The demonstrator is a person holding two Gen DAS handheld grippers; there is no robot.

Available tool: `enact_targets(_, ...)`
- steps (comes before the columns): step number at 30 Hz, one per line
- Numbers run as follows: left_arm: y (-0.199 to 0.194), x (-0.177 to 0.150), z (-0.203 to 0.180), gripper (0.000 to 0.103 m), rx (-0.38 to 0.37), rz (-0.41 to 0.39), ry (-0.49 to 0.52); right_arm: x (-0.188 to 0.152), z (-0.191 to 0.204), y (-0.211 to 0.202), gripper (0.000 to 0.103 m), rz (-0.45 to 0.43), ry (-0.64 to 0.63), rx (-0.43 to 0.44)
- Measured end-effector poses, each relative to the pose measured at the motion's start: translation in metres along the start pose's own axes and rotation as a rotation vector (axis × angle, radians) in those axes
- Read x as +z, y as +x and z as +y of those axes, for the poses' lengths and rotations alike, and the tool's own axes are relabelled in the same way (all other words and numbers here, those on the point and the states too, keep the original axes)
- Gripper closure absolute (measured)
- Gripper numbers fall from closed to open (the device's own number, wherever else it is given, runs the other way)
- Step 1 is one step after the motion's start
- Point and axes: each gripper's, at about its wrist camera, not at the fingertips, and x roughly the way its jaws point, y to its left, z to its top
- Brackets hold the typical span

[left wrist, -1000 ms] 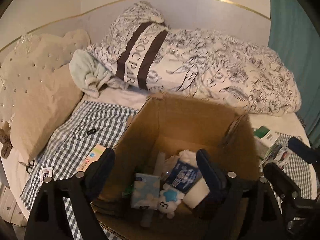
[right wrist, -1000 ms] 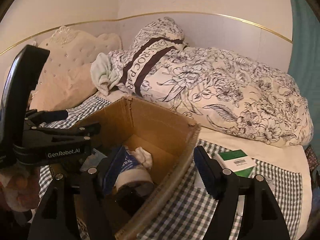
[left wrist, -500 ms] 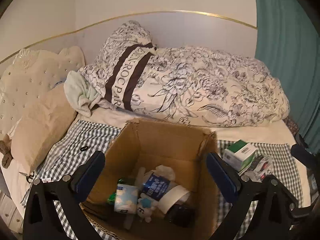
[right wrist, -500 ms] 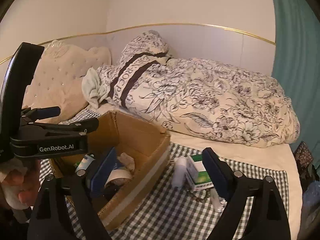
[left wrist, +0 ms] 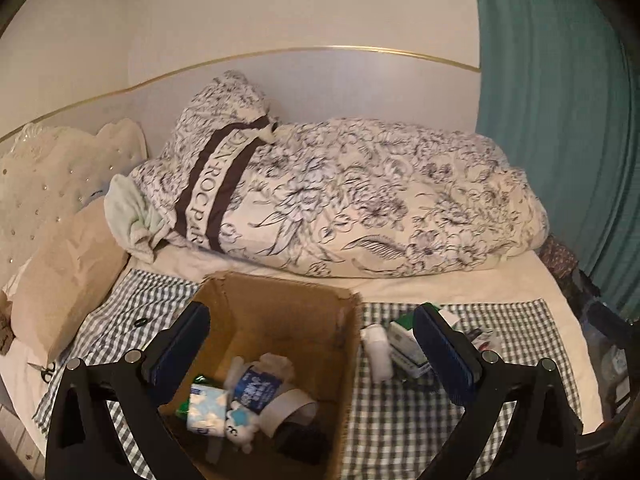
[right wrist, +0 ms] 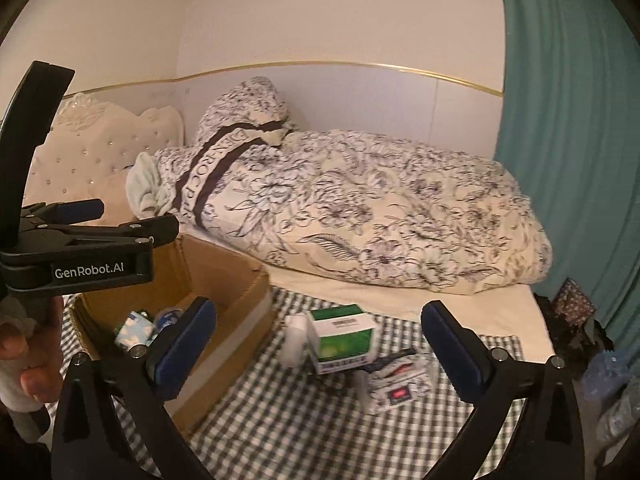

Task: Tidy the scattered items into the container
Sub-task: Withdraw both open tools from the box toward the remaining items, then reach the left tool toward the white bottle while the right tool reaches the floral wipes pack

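An open cardboard box [left wrist: 288, 312] stands on the checked cloth [left wrist: 400, 420] on the bed and holds several small items, among them a blue-and-white packet [left wrist: 256, 386]. My left gripper [left wrist: 312, 352] is open and empty above the box. To the right of the box [right wrist: 224, 280] lie a white bottle [right wrist: 294, 340], a green-and-white carton [right wrist: 344, 336] and a small patterned packet [right wrist: 396, 390]. My right gripper [right wrist: 320, 348] is open and empty above these loose items. The left gripper also shows in the right wrist view [right wrist: 100, 224], over the box.
A rolled floral duvet [left wrist: 360, 208] and a pillow [left wrist: 68, 276] lie behind the box. A teal curtain [left wrist: 560, 120] hangs on the right. A small black ring [left wrist: 140, 323] and scissors [left wrist: 44, 372] lie on the cloth at the left. Bags [right wrist: 576, 308] sit beyond the bed's right edge.
Both grippers have pulled back and risen away from the box. The loose carton, bottle and packet on the right have come into fuller view.
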Motion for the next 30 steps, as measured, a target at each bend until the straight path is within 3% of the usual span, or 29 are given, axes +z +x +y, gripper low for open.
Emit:
enact_targets(9,0.0,-0.004,-0.037,0.0,-0.031,-0.008,0.049,-0.006,-0.039,-0.015,0.0,-0.001,0.036,-0.054)
enact_targets(19,0.008,0.002,-0.064,0.0,-0.102,0.019,-0.003,-0.019,-0.068,-0.014,0.0,0.025,0.057,-0.093)
enact_targets(30,0.049,-0.015,-0.091,0.0,-0.1,0.112,0.042,-0.048,-0.107,0.008,0.0,0.101,0.114,-0.114)
